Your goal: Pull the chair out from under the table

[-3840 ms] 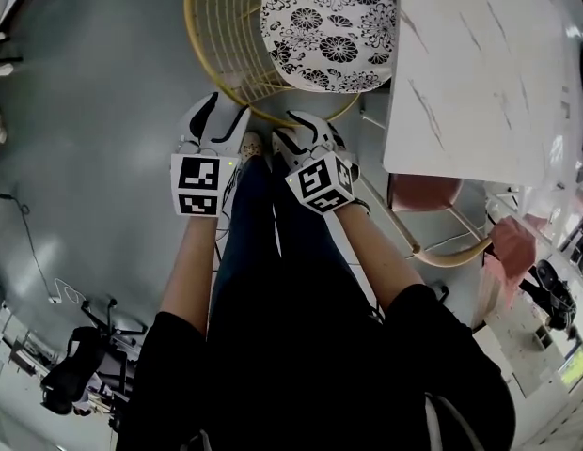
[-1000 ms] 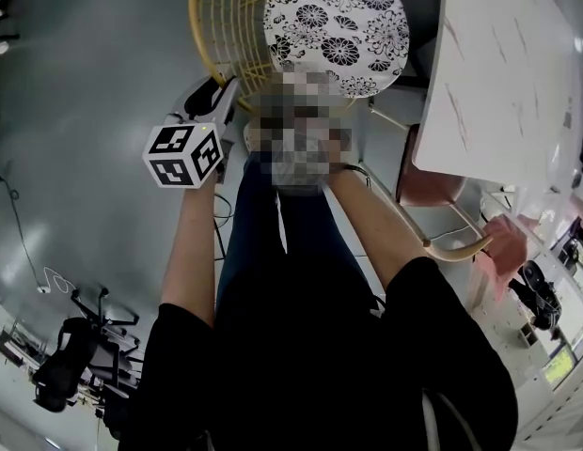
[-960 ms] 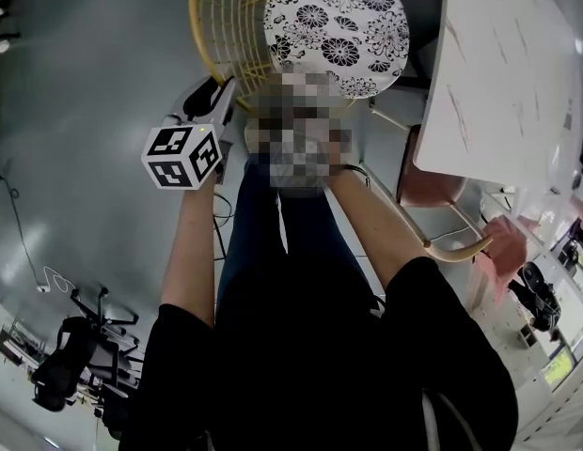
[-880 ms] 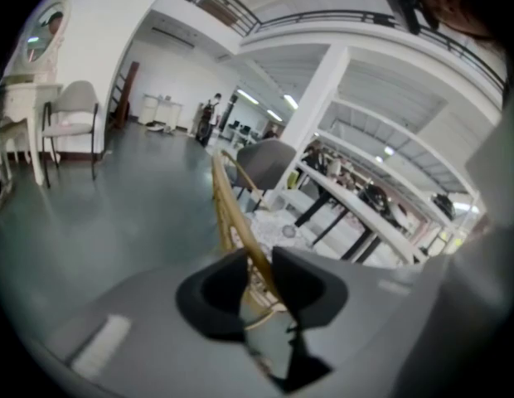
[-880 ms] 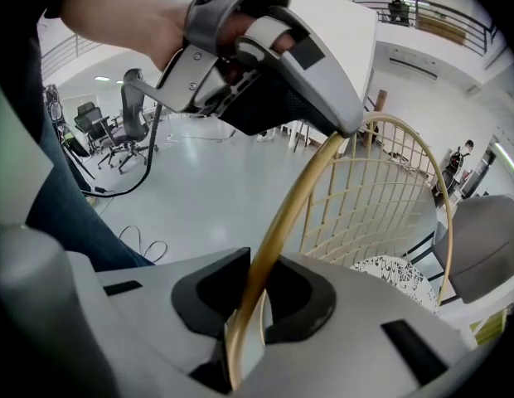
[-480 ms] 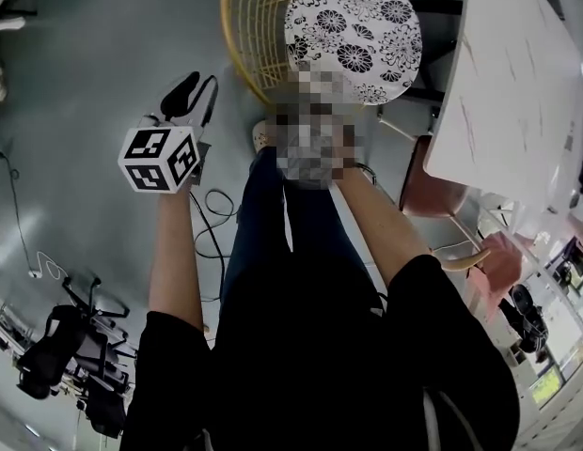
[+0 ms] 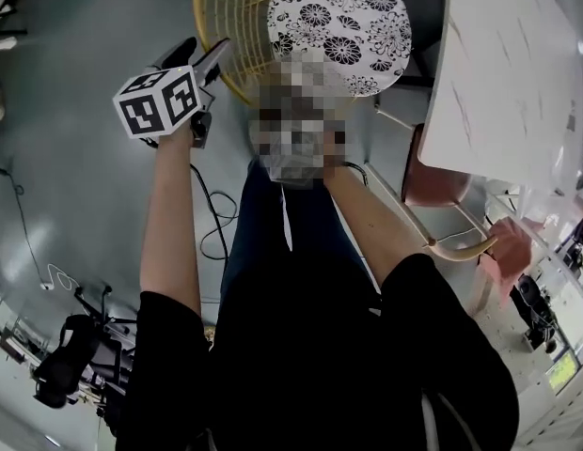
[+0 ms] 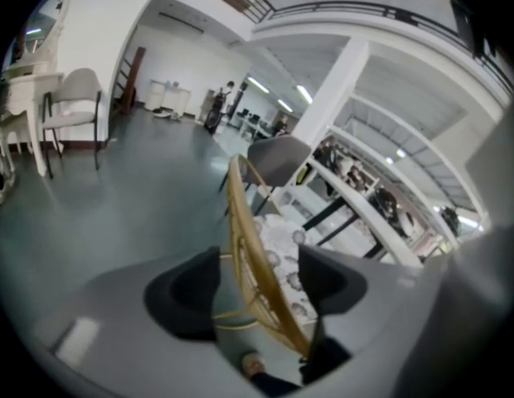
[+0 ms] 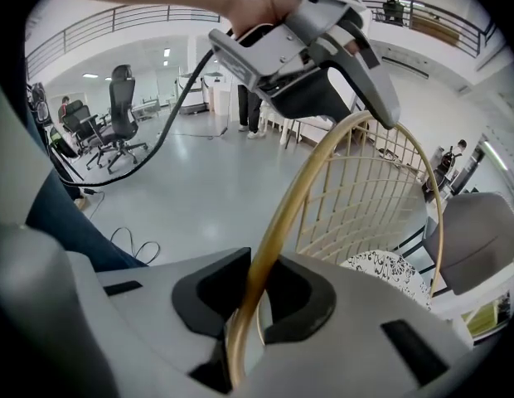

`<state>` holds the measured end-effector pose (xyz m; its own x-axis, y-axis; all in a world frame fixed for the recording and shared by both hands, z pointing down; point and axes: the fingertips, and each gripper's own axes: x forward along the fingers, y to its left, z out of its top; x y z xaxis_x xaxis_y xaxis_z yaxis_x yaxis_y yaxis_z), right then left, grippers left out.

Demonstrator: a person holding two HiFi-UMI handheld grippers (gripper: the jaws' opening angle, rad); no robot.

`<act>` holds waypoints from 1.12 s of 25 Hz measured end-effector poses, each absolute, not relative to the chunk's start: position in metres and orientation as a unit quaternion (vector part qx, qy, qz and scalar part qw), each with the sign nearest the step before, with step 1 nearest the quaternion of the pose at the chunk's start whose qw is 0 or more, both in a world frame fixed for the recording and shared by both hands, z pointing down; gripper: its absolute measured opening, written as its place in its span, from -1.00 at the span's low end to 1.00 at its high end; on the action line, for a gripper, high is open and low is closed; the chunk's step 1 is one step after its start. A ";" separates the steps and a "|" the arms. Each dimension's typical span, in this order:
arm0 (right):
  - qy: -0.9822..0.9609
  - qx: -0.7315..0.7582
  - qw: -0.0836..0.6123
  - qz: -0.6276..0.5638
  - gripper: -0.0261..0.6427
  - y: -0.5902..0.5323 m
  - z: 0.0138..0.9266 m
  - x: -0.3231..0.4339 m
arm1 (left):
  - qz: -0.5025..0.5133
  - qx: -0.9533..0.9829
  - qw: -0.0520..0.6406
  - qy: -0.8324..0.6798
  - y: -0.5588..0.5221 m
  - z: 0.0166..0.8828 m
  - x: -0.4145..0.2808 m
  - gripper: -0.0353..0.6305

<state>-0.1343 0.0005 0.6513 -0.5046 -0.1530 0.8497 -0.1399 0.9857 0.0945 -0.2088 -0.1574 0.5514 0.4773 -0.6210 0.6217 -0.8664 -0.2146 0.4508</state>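
A person stands on a grey floor [image 7: 75, 158], seen from above, with a two-jaw gripper in each hand. Just ahead of them is the chair [image 7: 343, 26]: a round seat with a black-and-white flower cushion and a curved back of yellow wire [image 7: 226, 17]. It stands just left of a white marble table [image 7: 508, 64], the seat close beside the table's edge.

The left gripper [image 8: 257, 284] is raised at the near-left side of the chair back. Its jaws have just been opening and now stand wide apart, with the golden back rim [image 8: 240, 239] passing through the gap, unpressed.

The right gripper [image 9: 253, 293] is clamped tight on the same rim, lower on its curve, pads pressing it from both sides.
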 end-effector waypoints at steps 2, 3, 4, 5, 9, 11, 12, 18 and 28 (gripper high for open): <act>-0.867 0.085 0.491 -0.007 -0.82 0.001 0.651 -0.134 | 0.178 0.757 0.395 -0.489 -0.167 0.556 -0.210 0.01; -0.867 0.084 0.491 -0.007 -0.82 0.001 0.651 -0.135 | 0.190 0.752 0.396 -0.491 -0.172 0.559 -0.211 0.01; -0.867 0.083 0.491 -0.008 -0.82 0.002 0.651 -0.135 | 0.202 0.748 0.397 -0.492 -0.178 0.561 -0.213 0.01; -0.867 0.082 0.491 -0.008 -0.82 0.002 0.651 -0.135 | 0.211 0.744 0.399 -0.492 -0.184 0.563 -0.215 0.01; -0.867 0.079 0.491 -0.010 -0.82 0.004 0.650 -0.138 | 0.253 0.735 0.411 -0.476 -0.209 0.568 -0.217 -0.03; -0.867 0.076 0.492 -0.010 -0.82 0.004 0.649 -0.138 | 0.278 0.728 0.425 -0.461 -0.215 0.576 -0.215 -0.23; -0.867 0.075 0.492 -0.011 -0.82 0.004 0.650 -0.137 | 0.288 0.724 0.432 -0.453 -0.216 0.580 -0.213 -0.40; -0.867 0.070 0.494 -0.013 -0.82 0.003 0.651 -0.136 | 0.305 0.717 0.441 -0.446 -0.216 0.588 -0.210 -0.57; -0.867 0.065 0.493 -0.017 -0.82 0.004 0.651 -0.135 | 0.285 0.706 0.439 -0.478 -0.216 0.584 -0.214 -0.62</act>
